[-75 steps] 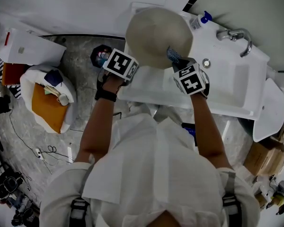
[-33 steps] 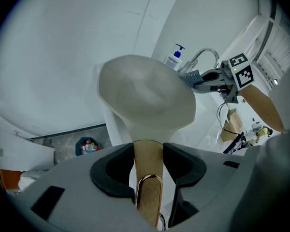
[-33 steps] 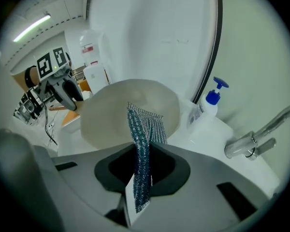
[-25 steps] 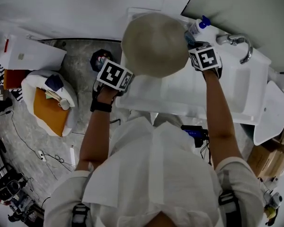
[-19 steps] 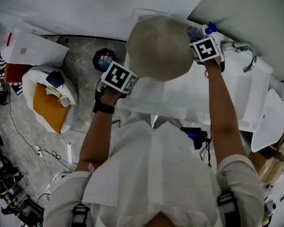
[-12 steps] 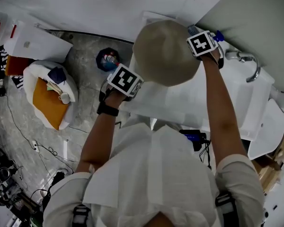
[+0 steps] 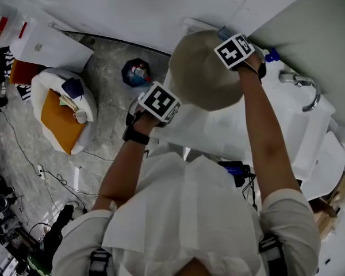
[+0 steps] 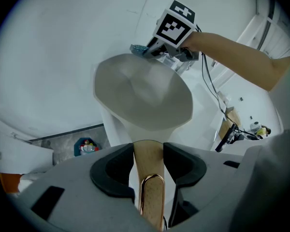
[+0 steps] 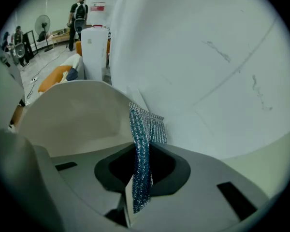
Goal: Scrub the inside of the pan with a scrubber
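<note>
The left gripper [image 8: 148, 164] has its jaws clamped on the pan [image 7: 204, 71] by its wooden handle [image 8: 148, 151], over the sink [image 7: 287, 117]. The right gripper [image 9: 142, 167] has its jaws pinching the blue scrubber [image 9: 141, 129] by the pan's rim.

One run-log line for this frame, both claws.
left claw: shut on wooden handle of round beige pan | right claw: shut on blue mesh scrubber | scrubber: at pan's far rim

A round, pale beige pan [image 7: 204, 68] with a light wooden handle [image 8: 148, 170] is held up and tilted, the handle clamped in the jaws of the left gripper [image 8: 149, 151]. A flat, glittery blue-green mesh scrubber [image 9: 141, 144] stands upright at the pan's far rim, pinched in the jaws of the right gripper [image 9: 141, 168].
</note>
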Demonstrator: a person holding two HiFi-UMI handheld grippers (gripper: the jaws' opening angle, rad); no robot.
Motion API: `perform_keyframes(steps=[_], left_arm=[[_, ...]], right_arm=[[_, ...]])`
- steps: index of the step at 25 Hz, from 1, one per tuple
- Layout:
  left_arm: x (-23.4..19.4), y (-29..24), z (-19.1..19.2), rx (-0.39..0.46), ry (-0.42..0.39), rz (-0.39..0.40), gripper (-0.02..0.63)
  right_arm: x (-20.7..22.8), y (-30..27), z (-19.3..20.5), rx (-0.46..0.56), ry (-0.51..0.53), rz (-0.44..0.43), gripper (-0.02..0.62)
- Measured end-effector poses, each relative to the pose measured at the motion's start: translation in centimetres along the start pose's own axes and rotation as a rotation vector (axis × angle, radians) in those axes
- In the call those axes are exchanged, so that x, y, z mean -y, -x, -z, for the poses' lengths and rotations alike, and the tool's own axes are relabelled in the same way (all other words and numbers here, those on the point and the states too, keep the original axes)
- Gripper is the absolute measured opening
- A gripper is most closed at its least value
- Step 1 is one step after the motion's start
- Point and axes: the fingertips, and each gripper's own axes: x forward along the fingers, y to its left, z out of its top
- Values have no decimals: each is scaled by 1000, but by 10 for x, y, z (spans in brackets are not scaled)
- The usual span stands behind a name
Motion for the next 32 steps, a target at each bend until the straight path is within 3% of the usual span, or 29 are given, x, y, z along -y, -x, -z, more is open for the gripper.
perform_keyframes(steps=[3, 6, 14, 18, 21, 25, 32], left_arm=[[1, 0, -1, 2, -1, -4, 206], [1, -1, 0, 1, -4, -7, 207], [1, 4, 8, -7, -62, -54, 219], [2, 15, 10, -9, -70, -73, 221], [7, 28, 2, 55, -76, -67, 220], [9, 58, -29, 232, -102, -84, 219], [4, 144, -93, 678, -114, -178, 137]], right_arm=[[-12, 0, -24, 63, 31, -33, 48], [-40, 4, -42, 120, -6, -140, 48], [-110, 54, -73, 390, -303, -481, 48], [-111, 97, -61, 536, -465, -557, 48], [-96, 132, -40, 654, -596, -540, 48], [-70, 173, 5, 753, -688, -427, 48], [-30, 241, 71, 875, -751, -195, 48]])
